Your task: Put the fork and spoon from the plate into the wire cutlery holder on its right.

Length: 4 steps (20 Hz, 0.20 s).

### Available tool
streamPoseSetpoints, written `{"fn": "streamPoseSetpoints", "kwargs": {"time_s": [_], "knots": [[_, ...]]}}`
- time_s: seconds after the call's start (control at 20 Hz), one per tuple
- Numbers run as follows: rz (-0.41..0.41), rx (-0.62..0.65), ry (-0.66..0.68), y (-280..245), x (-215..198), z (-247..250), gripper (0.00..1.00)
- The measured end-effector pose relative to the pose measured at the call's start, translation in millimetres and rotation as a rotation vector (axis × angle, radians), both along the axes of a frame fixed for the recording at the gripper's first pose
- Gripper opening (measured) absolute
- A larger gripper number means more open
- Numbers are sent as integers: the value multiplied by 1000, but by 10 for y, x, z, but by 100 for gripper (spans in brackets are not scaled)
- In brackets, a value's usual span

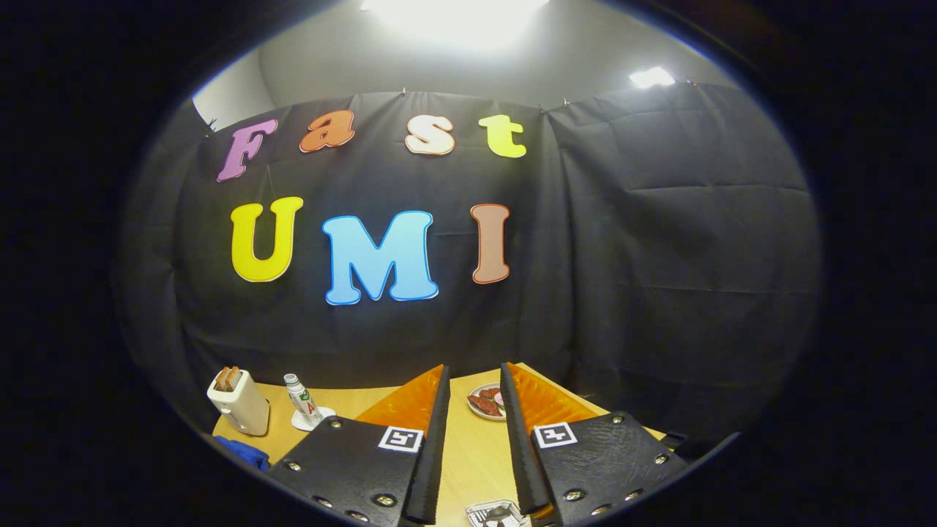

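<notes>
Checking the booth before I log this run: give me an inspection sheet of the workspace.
Surface: wooden table, bare between the fingers.
Job's things: plate beyond the fingertips, with reddish food; fork, spoon and holder cannot be told.
Clutter: toaster with bread, bottle on a coaster, blue cloth, small tray low between the fingers.
Grippers: gripper open, holding nothing.
Cables: nothing seen.
Surroundings: black cloth wall, bright ceiling lights.
</notes>
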<state>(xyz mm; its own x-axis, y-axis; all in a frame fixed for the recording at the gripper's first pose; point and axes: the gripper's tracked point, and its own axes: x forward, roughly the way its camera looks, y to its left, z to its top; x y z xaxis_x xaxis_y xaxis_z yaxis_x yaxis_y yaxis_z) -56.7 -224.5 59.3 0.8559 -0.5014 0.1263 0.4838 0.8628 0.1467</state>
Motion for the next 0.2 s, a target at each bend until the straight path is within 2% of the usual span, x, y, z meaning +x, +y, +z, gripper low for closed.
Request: {"fn": "streamPoseSetpoints", "kwargs": {"time_s": [0.2], "knots": [[-4, 17, 7, -105, -88, -46, 41]]}}
